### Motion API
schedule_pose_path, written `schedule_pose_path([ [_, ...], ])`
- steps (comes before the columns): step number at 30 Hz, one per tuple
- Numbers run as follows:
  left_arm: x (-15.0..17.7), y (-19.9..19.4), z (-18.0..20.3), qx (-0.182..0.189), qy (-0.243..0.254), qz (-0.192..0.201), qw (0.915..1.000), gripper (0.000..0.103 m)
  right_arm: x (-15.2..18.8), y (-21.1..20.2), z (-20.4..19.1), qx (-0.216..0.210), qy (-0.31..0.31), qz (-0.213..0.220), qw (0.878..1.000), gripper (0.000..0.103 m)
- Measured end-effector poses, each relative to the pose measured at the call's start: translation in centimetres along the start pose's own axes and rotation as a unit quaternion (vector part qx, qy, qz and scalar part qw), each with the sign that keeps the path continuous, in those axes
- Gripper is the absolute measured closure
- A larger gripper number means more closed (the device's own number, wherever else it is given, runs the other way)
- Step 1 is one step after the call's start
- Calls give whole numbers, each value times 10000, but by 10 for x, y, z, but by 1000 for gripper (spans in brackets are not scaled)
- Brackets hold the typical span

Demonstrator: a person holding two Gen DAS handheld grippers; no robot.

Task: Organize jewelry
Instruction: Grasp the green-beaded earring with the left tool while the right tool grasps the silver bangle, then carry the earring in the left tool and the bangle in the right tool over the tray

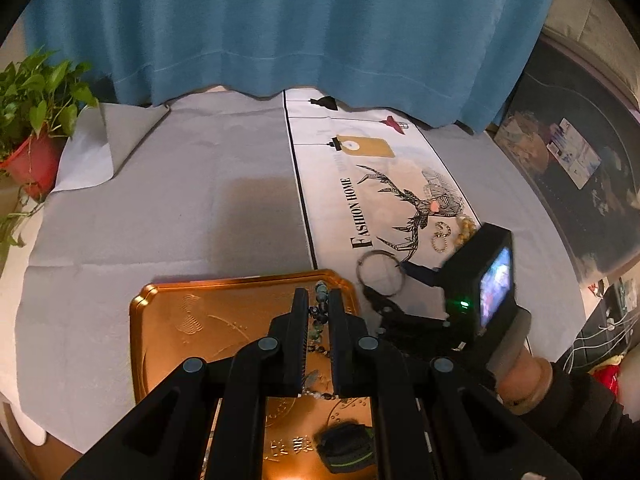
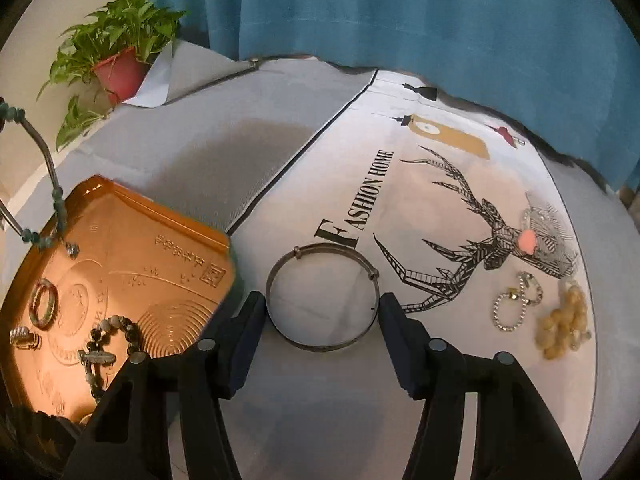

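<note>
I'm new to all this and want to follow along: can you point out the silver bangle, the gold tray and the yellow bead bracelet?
silver bangle [image 2: 280,324]: right wrist view, its lower left rim.
gold tray [image 2: 132,248]: right wrist view, bare embossed floor.
yellow bead bracelet [image 2: 564,324]: right wrist view, middle of the bead heap.

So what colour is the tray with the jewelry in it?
Shiny orange-gold tray, clearest in the right wrist view.

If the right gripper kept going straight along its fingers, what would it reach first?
Most likely the silver bangle: it lies on the cloth between the right gripper fingers, which flank it. Whether the pads already touch it is unclear.
</note>
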State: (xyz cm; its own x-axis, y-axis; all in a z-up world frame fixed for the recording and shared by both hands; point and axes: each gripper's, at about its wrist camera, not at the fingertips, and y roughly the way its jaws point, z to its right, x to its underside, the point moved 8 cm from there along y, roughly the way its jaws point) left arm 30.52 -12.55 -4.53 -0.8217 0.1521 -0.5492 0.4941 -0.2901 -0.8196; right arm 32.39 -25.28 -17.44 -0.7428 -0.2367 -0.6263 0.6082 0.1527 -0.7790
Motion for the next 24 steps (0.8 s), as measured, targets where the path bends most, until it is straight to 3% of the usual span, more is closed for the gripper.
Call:
schedule_pose_path([
  [4,12,-12,3,27,27,118,9999,96,34,-34,20,370,412,-101,9984,45],
  [8,30,-33,11,-37,148,297,9994,96,74,-91,37,458,1198,-77,9917,45],
  [12,56,-65,15,-52,153,497,9986,96,100,-149,35,665,1413,95,9877,45],
  [16,90,-98,15,-63,148,625,9979,96,121,-199,6,586,1328,197,9892,45],
  [24,158,-138,10,-112,142,605,9980,96,142,-246,-72,226,898,270,9953,45],
])
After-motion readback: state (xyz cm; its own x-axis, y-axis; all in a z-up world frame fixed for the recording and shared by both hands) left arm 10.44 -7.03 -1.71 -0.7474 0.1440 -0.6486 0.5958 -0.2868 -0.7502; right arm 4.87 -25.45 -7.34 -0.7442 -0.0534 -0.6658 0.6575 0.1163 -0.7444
